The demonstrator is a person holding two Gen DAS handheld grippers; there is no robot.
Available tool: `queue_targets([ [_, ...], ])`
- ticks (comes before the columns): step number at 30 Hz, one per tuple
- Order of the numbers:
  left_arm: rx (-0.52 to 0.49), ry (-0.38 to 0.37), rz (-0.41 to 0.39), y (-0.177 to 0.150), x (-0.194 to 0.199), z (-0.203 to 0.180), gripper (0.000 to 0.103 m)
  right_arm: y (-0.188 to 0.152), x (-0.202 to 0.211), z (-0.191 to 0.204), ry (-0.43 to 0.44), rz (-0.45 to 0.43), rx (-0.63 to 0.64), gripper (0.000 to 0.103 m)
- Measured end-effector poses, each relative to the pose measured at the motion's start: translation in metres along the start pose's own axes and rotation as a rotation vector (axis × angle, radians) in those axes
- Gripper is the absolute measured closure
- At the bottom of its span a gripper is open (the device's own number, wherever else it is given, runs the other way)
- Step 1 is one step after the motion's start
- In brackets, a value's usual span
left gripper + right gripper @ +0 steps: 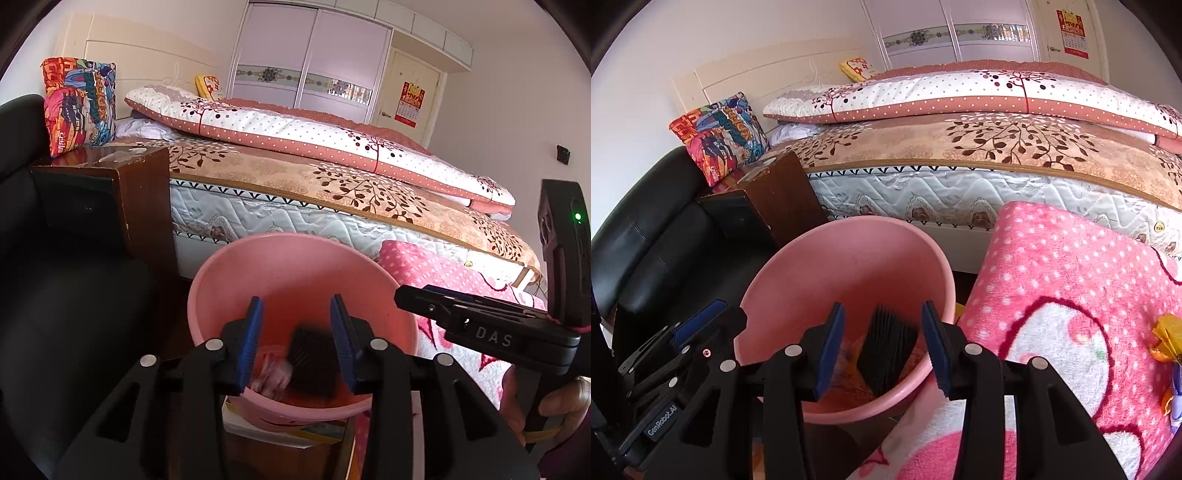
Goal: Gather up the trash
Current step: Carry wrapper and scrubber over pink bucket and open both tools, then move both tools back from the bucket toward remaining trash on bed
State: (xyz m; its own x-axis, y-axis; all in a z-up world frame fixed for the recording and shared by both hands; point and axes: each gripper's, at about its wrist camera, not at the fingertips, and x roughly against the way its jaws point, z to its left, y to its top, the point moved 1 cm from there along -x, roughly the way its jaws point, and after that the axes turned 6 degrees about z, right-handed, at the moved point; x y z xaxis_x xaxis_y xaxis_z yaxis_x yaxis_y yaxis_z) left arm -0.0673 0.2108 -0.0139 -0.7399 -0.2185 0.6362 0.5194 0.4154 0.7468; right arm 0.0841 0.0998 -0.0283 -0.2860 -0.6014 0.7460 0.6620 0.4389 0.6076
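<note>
A pink plastic bin (295,273) stands beside the bed; it also shows in the right wrist view (849,266). Inside it lie a black ribbed piece (314,362) (886,350) and crumpled wrappers (271,376). My left gripper (297,341) is open and empty over the bin's mouth. My right gripper (882,343) is open and empty over the bin too; it shows from the side in the left wrist view (480,317). Yellow-orange wrappers (1167,339) lie on the pink blanket (1071,295) at the right edge.
A dark wooden nightstand (110,184) and a black leather chair (22,221) stand left of the bin. The bed (295,184) with folded quilt lies behind. A colourful cushion (79,103) leans on the headboard. A box (288,432) sits under the bin.
</note>
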Motion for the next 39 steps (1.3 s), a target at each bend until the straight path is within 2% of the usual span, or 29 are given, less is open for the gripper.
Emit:
queue_targets([
  [8, 0.019, -0.003, -0.004, 0.001, 0.004, -0.006, 0.065, -0.016, 0.029, -0.004, -0.005, -0.048, 0.006, 0.059],
  [15, -0.011, -0.018, -0.028, 0.003, 0.013, -0.023, 0.065, -0.035, 0.059, -0.019, -0.040, -0.102, -0.010, 0.059],
  [28, -0.084, -0.107, -0.042, -0.001, 0.022, -0.070, 0.065, -0.072, 0.108, -0.076, -0.285, -0.252, -0.017, 0.059],
  [36, -0.129, -0.129, -0.017, -0.006, 0.015, -0.093, 0.065, -0.092, 0.107, -0.100, -0.339, -0.261, -0.044, 0.058],
  [39, -0.140, -0.136, -0.009, -0.007, 0.012, -0.100, 0.065, -0.096, 0.106, -0.106, -0.325, -0.254, -0.061, 0.057],
])
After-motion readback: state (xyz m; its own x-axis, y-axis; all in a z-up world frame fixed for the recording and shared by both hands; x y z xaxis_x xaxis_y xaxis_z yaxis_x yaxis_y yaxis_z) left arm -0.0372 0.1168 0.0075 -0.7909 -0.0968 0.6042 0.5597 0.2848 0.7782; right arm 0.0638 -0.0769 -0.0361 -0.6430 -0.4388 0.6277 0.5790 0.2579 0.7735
